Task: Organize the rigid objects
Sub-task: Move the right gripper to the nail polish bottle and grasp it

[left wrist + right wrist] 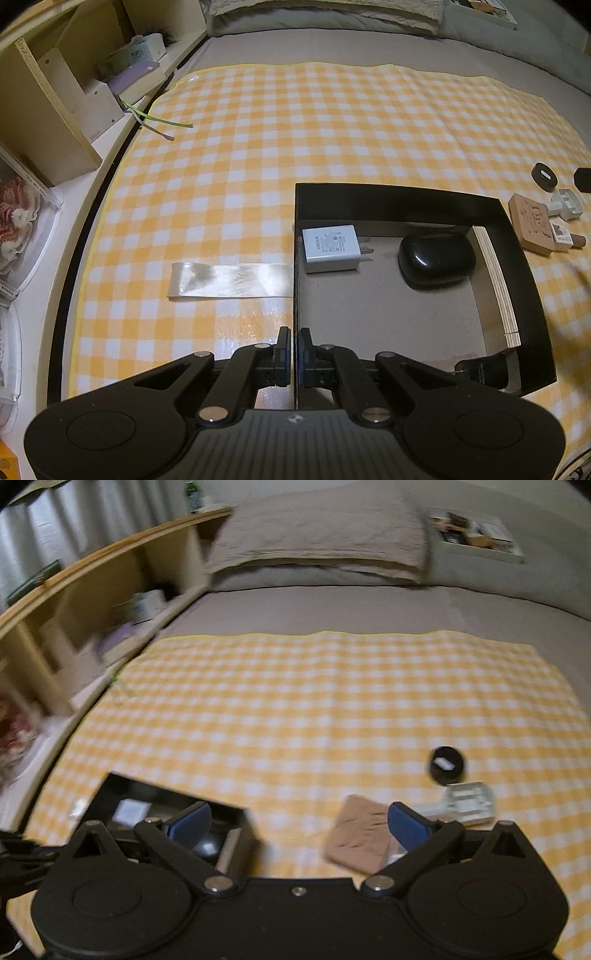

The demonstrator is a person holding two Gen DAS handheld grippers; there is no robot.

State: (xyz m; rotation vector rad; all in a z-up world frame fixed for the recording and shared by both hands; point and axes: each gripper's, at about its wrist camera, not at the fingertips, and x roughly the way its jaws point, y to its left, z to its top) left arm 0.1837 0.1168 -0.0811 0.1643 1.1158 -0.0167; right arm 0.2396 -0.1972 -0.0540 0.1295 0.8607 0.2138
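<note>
Right gripper (299,821) gaped empty w/ wooden block (360,836) just ahead, prob. stiff & light, best pinched across its edges; left gripper (294,356) clamped box wall (294,295).

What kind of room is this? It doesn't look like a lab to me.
Most likely a bedroom at home. The work happens on a bed: a grey quilted pillow lies at its head, a yellow-and-white checked blanket is spread over the grey bedsheet, and a light wooden bedside shelf runs alongside.
</note>
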